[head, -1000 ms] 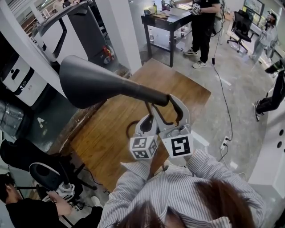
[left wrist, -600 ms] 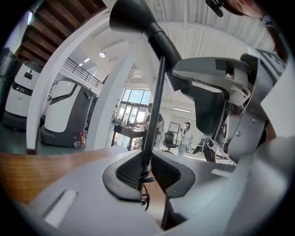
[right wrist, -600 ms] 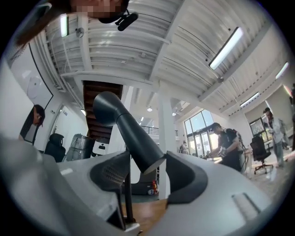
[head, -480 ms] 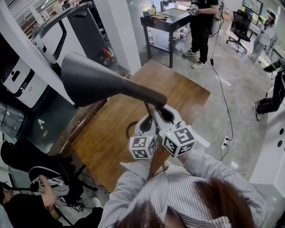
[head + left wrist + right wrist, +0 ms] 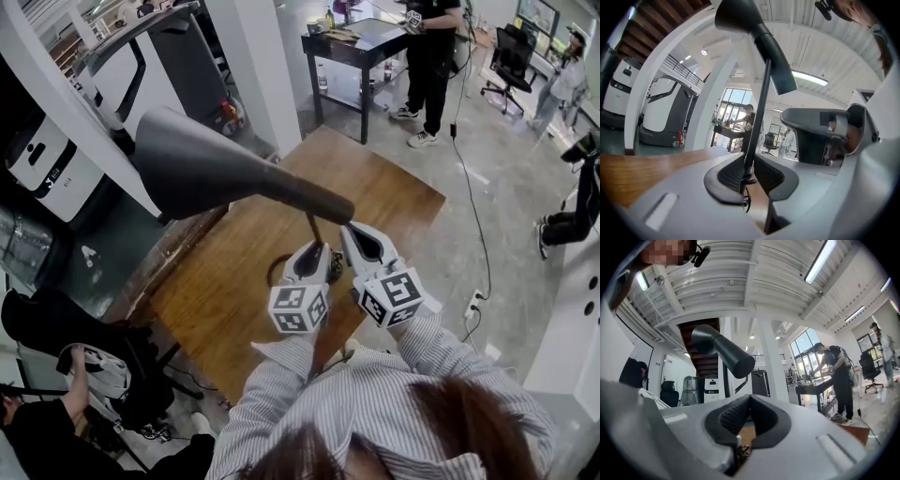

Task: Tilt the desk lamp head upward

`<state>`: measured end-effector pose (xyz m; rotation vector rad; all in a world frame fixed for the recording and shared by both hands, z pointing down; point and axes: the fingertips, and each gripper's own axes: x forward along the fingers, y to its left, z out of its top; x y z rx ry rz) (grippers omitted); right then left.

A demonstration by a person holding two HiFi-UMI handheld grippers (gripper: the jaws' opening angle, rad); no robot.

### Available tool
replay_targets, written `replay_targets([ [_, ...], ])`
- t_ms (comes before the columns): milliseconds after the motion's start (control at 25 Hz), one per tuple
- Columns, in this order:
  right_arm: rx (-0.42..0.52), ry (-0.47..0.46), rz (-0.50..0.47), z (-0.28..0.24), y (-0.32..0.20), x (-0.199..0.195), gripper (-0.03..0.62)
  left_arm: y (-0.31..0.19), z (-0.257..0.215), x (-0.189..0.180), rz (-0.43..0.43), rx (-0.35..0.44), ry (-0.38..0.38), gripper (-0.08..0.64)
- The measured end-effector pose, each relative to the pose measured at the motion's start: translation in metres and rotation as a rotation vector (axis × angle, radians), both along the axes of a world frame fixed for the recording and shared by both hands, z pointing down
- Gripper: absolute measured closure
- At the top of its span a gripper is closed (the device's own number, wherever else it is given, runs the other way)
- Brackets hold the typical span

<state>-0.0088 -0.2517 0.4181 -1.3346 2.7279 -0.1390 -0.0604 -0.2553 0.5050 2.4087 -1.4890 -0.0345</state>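
Lamp held by its pole
My left gripper point(image 5: 315, 255) pinches the thin pole point(image 5: 758, 105) over the wooden desk point(image 5: 375, 202); my right gripper point(image 5: 362, 236) is pressed together, empty. The black lamp head point(image 5: 211, 169) looks light, its joint stiff, so I'd push up its narrow end.

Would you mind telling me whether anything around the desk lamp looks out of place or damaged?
Nothing looks damaged or spilled. The lamp head sits tilted on its thin stem, which the left hand-held gripper clamps; the right hand-held gripper is shut on nothing.
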Motion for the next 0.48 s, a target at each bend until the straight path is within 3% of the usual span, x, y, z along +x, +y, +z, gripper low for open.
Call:
replay_targets([
  [360, -0.028, 0.039, -0.072, 0.016, 0.019, -0.007, 0.594, 0.017, -0.017, -0.008, -0.033, 0.046, -0.020, 0.512],
  [480, -0.030, 0.068, -0.116, 0.021, 0.027, -0.013, 0.594, 0.029, -0.030, -0.014, -0.049, 0.066, -0.029, 0.544],
])
